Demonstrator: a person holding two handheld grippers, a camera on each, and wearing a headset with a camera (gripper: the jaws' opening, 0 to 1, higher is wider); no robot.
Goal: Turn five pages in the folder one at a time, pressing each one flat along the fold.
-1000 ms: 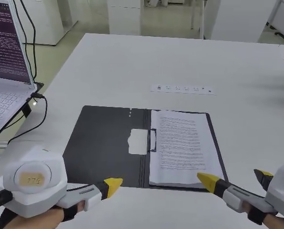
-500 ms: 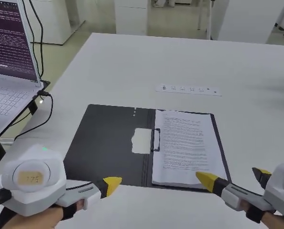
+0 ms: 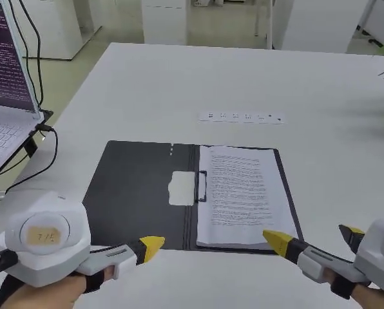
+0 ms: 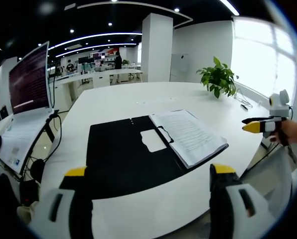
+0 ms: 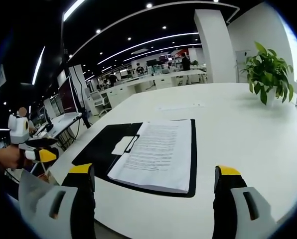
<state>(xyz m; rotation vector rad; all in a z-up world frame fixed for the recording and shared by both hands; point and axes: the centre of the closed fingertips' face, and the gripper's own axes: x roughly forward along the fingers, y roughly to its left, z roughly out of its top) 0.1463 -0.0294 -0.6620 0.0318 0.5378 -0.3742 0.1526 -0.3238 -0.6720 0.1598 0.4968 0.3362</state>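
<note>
The folder lies open on the white table in front of you. Its left cover is bare black except for a white label beside the clip at the spine, and the stack of pages sits flat on its right half. Nothing rests on the left cover, so I judge that no sheet has been turned and you are about to start the first of the five.

Your right gripper hovers off the near right corner of the stack with its jaws spread wide and nothing between them. Your left gripper hangs at the near edge of the left cover, also released and empty. I cannot tell whether either tip touches the paper or the table.

The next move falls to the right gripper. Bring one tip under the near right corner of the top sheet, close lightly, and check that you have one sheet, not several. Then carry it in an arc over the spine and lay it on the left cover. After that, run a gripper along the fold beside the clip to press it flat. The laptop and the power strip are well apart from the work.
</note>
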